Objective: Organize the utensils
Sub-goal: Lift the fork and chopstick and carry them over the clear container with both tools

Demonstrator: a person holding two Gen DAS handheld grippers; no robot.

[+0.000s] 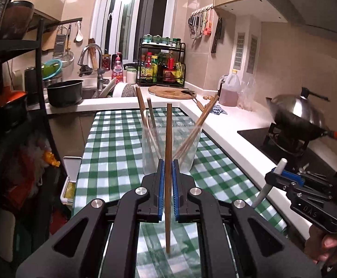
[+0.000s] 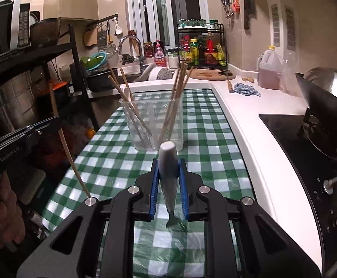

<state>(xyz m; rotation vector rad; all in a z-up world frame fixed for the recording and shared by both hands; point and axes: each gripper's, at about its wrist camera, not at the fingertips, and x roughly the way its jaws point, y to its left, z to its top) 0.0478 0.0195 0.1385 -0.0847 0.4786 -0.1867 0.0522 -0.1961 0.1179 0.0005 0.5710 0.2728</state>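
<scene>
My left gripper is shut on a brown wooden chopstick held upright just in front of the clear plastic cup. The cup stands on the green checked cloth and holds several wooden chopsticks. My right gripper is shut on a white-handled utensil, handle up, a little short of the cup. The right gripper shows at the right of the left wrist view with the white handle. The left gripper and its chopstick show at the left of the right wrist view.
The green checked cloth covers a narrow table. A white counter runs along the right with a gas hob and a wok, an oil jug and a cutting board. A sink with a black pot lies behind. A dark shelf rack stands left.
</scene>
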